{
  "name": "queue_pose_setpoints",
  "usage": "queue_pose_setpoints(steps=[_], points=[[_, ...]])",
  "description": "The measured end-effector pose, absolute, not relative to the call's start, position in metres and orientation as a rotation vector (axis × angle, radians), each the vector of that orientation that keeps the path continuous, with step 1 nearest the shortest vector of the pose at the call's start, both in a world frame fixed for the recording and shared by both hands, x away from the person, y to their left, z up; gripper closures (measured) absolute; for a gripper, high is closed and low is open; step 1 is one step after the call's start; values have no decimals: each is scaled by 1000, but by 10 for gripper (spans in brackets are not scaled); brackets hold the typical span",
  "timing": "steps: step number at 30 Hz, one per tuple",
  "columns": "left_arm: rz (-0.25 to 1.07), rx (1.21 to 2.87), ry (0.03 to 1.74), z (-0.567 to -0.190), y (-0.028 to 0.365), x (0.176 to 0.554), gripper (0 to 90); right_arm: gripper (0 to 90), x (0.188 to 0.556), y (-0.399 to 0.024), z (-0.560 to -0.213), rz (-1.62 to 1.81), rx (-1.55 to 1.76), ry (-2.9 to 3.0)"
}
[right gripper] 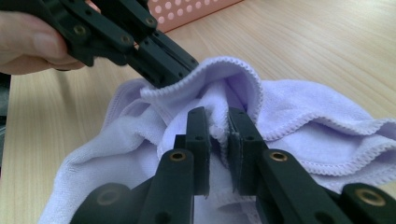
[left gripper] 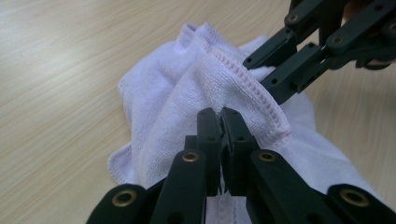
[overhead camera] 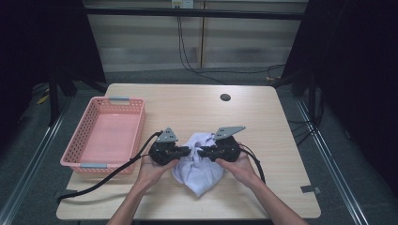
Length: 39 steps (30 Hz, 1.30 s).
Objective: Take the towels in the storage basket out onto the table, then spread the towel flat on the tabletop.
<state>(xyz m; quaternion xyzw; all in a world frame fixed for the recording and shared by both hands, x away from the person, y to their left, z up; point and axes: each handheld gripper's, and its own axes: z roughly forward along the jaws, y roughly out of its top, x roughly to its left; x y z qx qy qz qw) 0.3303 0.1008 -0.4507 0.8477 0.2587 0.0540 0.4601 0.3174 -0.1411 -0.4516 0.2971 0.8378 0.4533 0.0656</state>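
Note:
A crumpled pale lilac cloth (overhead camera: pixel 199 169) lies on the wooden table (overhead camera: pixel 267 126) near its front edge. A person's hands hold both grippers level, tip to tip, over the cloth's upper part. The left gripper (overhead camera: pixel 187 151) is shut on a raised fold of the cloth (left gripper: pixel 187 79), its jaws (left gripper: pixel 222 114) pressed together on the fabric just below the stitched hem. Facing it, the right gripper (overhead camera: pixel 203 152) is shut on a neighbouring fold (right gripper: pixel 303 112), with fabric bunched between its jaws (right gripper: pixel 217 116). Each gripper view also shows the other gripper close by: the right gripper (left gripper: pixel 266 70) and the left gripper (right gripper: pixel 173 70).
A pink perforated basket (overhead camera: pixel 137 123) stands at the table's left side, with nothing in it. A dark round hole (overhead camera: pixel 225 97) sits in the tabletop at the back. A black cable (overhead camera: pixel 108 176) trails from the left gripper over the front left edge.

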Motion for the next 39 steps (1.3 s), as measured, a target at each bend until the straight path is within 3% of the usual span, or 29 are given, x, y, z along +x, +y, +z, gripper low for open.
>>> queue_pose_setpoints(steps=[9,18,26,30,36,39], points=[[205,1993,749,-434,127,336,893,810,314,-162,-444,1347,948,2456],[220,1903,856,-422,173,319,894,816,310,-220,-418,1373,1046,2288],[160,1840,766,-378,178,277,894,821,303,-261,-384,1412,1066,2160],[241,1893,723,-354,173,261,894,813,311,-258,-366,1442,1024,2118],[158,1917,846,-416,174,278,892,749,339,-242,-404,1354,1073,2229],[102,1921,885,-445,174,286,876,665,340,-235,-423,1321,1088,2280]])
